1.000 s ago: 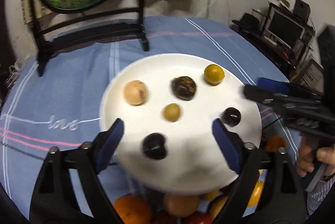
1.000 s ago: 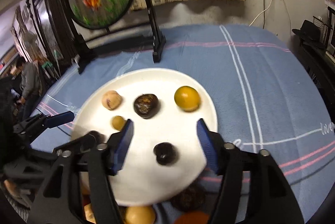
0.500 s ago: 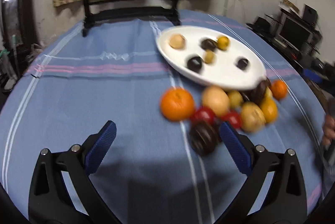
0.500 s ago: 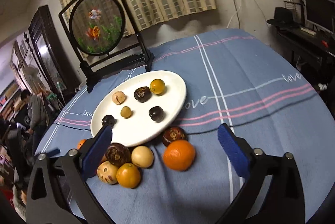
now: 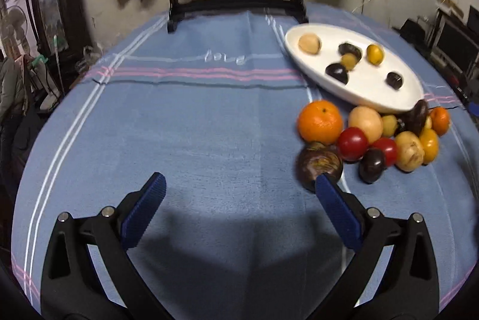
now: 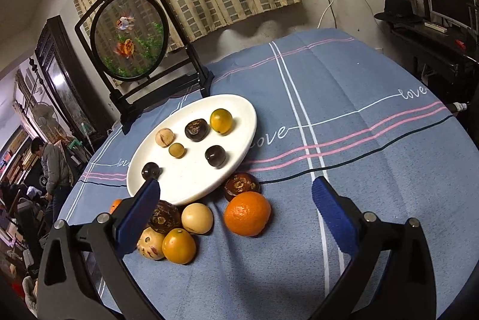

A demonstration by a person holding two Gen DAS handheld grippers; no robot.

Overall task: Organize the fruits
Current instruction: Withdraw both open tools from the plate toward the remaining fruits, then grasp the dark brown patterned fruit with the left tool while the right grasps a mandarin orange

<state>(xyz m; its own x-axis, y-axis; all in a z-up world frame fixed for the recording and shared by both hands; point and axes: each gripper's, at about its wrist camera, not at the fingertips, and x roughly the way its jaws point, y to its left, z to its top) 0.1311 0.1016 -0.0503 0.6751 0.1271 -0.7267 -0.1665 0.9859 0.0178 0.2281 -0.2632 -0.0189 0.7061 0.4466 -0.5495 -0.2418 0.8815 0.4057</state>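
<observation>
On white plate (image 6: 239,167): six small round fruits (image 6: 196,130), mixed colours.

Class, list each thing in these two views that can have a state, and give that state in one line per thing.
Left gripper: open, holding nothing.
Right gripper: open, holding nothing.
White plate: flat on the cloth, six small fruits on it.
Big orange: loose on the cloth beside the plate.
Fruit pile: heaped on the cloth, not on the plate.
Round screen: upright in its stand.
</observation>
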